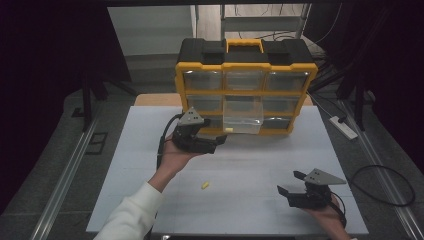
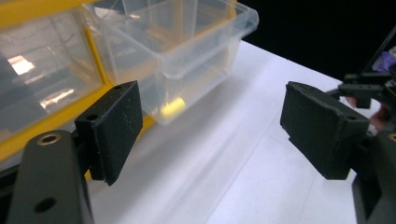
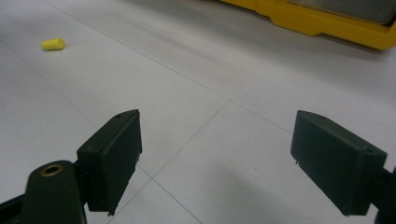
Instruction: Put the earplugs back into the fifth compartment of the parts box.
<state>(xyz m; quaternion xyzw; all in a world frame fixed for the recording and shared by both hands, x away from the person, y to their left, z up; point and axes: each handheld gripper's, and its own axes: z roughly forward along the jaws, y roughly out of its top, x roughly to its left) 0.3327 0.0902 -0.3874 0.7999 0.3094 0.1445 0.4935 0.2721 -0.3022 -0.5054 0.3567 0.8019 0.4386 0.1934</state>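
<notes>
A yellow and black drawer organizer [image 1: 245, 55] stands at the back of the white table. One clear drawer [image 1: 243, 116] [image 2: 187, 51] is pulled out and holds a small yellow piece [image 1: 229, 130] [image 2: 172, 107]. My left gripper [image 1: 214, 144] [image 2: 212, 128] hovers just left of that drawer, open, nothing between its pads. A second yellow piece [image 1: 204, 185] [image 3: 53, 44] lies loose on the table. My right gripper [image 1: 290, 183] [image 3: 224, 158] rests low at the front right, open and empty, well right of that loose piece.
The white table [image 1: 150, 130] has black curtains to either side. A white power strip [image 1: 343, 127] and a black cable [image 1: 387, 185] lie on the floor at the right. The organizer's yellow base [image 3: 327, 21] runs along the far side.
</notes>
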